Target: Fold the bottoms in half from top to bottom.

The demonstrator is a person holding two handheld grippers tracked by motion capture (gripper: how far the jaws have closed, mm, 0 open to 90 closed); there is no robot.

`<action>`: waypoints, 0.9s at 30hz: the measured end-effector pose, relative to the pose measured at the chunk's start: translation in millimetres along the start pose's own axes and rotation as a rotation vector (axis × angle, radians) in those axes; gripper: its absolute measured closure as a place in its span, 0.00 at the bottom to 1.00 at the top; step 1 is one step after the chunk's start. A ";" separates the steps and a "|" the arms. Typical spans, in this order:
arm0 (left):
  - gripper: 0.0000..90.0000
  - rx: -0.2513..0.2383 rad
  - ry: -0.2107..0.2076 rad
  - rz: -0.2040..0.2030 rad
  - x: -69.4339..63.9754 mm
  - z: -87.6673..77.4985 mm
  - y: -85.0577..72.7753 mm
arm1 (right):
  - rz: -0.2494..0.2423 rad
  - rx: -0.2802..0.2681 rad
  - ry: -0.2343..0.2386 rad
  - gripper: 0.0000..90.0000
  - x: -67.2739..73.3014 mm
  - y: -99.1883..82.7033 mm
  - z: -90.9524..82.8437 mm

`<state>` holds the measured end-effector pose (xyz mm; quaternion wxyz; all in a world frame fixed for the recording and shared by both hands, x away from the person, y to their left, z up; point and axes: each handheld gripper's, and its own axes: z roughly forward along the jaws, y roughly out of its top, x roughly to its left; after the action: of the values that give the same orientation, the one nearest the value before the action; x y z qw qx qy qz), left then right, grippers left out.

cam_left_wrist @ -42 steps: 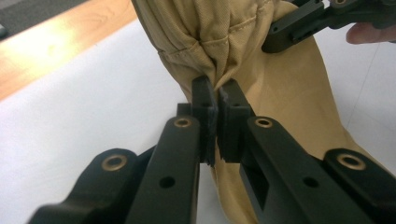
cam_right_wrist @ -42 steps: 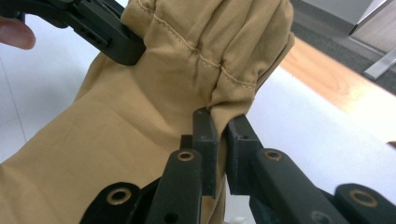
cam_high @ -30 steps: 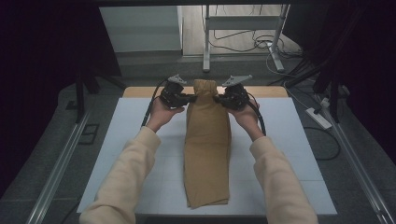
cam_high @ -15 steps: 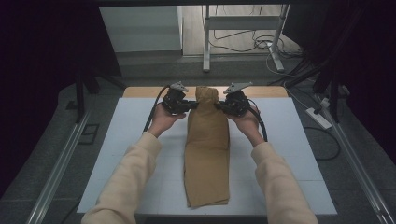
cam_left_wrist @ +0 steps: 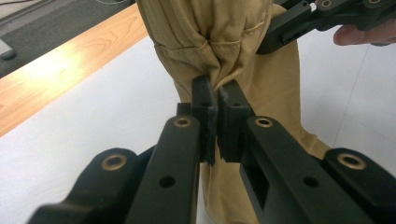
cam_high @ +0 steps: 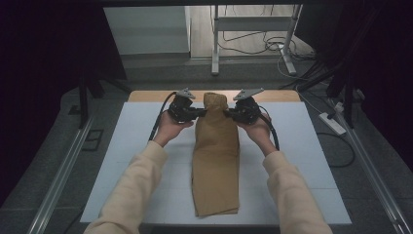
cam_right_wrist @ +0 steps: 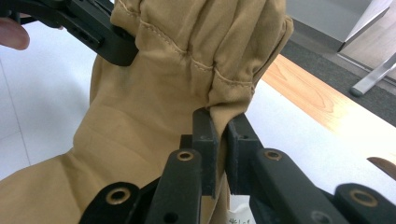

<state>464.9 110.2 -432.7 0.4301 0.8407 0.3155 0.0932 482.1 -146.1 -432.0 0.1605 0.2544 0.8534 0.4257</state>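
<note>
A tan folded garment (cam_high: 215, 161) lies lengthwise on the white mat (cam_high: 122, 161), with its far end lifted off the surface. My left gripper (cam_high: 200, 113) is shut on the left edge of that raised end, and the cloth (cam_left_wrist: 219, 42) bunches just above its pads. My right gripper (cam_high: 228, 115) is shut on the right edge, with a stitched hem (cam_right_wrist: 196, 65) puckered between its pads. In the left gripper view the other gripper (cam_left_wrist: 299, 23) bites the cloth from the far side. The near end of the garment rests flat by the mat's front edge.
A wooden table edge (cam_high: 146, 95) runs behind the mat. Beyond it are a metal stand (cam_high: 214, 44) and loose cables (cam_high: 272, 46) on the floor. A power strip (cam_high: 331, 123) lies at the right, and rails flank the table.
Both grippers have risen a little and moved toward the far edge, lifting the garment's far end higher. Their grip on the cloth is unchanged.
</note>
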 end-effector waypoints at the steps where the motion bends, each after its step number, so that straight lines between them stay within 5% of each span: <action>1: 0.96 -0.001 -0.001 -0.001 -0.8 0.0 -0.4 | 0.002 -0.002 0.003 0.93 0.2 -0.8 -0.5; 27: 0.96 0.019 -0.039 0.031 -14.8 -4.1 -14.2 | -0.004 0.028 0.079 0.93 8.6 -13.3 -8.9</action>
<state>445.2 110.0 -439.6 0.4265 0.8512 0.2951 0.0804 466.7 -153.7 -438.0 0.1241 0.2378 0.8655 0.4231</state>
